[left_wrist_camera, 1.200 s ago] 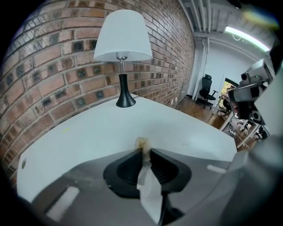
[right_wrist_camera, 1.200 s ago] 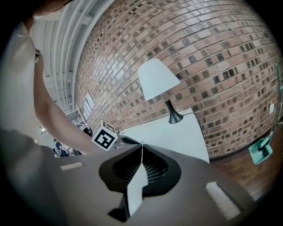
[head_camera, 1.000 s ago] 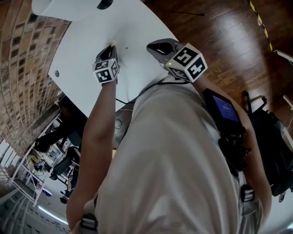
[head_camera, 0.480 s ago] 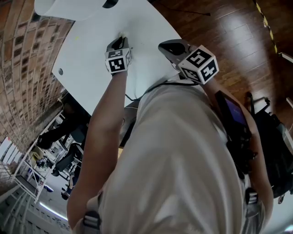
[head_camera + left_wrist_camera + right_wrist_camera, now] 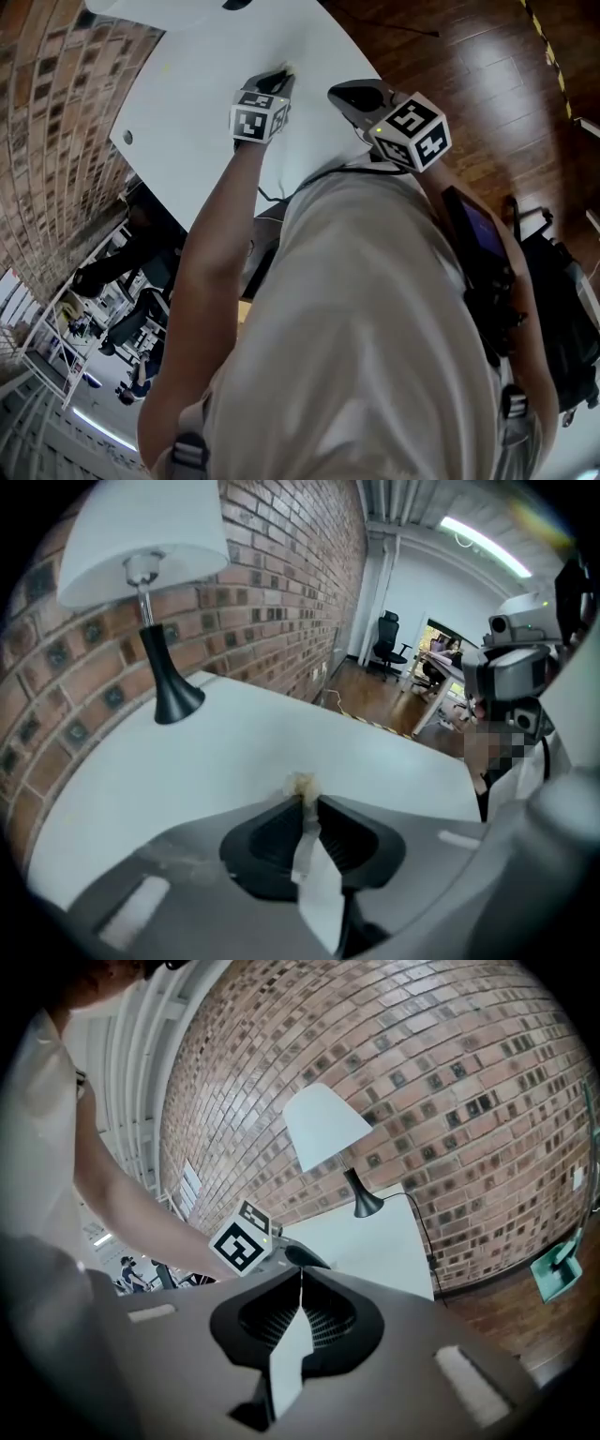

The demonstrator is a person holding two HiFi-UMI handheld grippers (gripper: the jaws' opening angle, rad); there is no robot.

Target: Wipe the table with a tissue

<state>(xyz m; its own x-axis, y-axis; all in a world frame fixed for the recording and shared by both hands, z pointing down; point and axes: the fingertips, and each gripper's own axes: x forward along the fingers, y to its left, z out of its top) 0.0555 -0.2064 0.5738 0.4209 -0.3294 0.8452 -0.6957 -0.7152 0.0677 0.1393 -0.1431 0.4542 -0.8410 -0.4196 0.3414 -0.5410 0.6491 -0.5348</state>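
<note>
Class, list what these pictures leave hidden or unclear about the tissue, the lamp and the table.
Tissue: left gripper view, only a tuft shows; the left gripper's shut jaws hide the rest.
Lamp: head view, cut by the top edge.
Table: head view, near side behind the person's shirt.

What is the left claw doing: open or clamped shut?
Shut. The left gripper has its jaws together, pinching a small crumpled tissue at their tips.
</note>
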